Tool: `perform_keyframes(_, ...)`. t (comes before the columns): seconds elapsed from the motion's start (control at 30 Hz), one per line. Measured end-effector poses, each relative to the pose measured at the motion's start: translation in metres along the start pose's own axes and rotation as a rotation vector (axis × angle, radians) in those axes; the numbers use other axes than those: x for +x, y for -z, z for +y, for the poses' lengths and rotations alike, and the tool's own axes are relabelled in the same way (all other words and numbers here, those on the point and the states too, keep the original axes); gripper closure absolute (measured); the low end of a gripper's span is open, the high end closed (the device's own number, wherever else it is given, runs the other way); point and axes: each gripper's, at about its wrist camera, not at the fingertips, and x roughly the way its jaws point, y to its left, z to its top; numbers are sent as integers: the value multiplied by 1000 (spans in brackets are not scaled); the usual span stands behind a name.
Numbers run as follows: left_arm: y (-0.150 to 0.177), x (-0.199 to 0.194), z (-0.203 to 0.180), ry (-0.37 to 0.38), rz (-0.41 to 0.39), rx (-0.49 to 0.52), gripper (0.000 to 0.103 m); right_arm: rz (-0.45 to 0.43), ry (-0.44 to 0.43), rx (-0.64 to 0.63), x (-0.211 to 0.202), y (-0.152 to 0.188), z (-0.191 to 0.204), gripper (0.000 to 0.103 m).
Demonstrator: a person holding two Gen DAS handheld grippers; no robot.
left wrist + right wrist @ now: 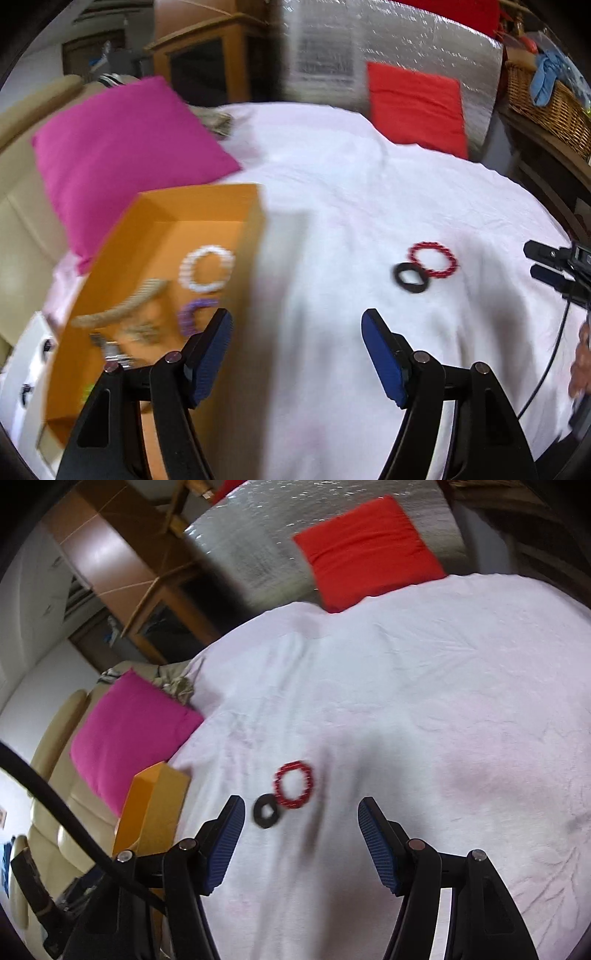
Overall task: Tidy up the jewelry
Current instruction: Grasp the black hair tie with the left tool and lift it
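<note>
Two cushions (122, 147) beside orange box (207, 206)

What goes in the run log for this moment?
left claw: open, empty | right claw: open, empty | box: white bracelet inside | sheet: red bracelet, black ring

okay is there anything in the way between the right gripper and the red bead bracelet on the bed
Nothing visible blocks it. The right gripper is open and empty above the white sheet, and the red bead bracelet lies just ahead. Only the black ring touches the bracelet's near-left edge, beside the path rather than across it.
</note>
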Motion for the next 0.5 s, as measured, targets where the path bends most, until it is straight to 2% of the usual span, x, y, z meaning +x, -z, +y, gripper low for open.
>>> perform_keyframes(0.1, -9, 26, -28, 48, 7, -3, 30, 8, -19, 33, -2, -1, -12, 35)
perform_keyframes(0.23, -16, 59, -61, 75, 16, 54, 30, 4, -13, 11, -2, -4, -13, 35)
perform_keyframes(0.3, -19, 70, -71, 129, 21, 79, 30, -2, -4, -5, -3, -6, -12, 35)
perform_keyframes(0.4, -20, 82, -84, 127, 32, 129, 30, -2, 3, -14, -1, -7, -11, 35)
perform_keyframes(0.47, -20, 92, -87, 120, 60, 137, 33, 8, 4, -13, 4, -8, -12, 35)
perform_keyframes(0.5, -20, 96, -86, 124, 76, 135, 42, 14, 5, -13, 6, -8, -12, 35)
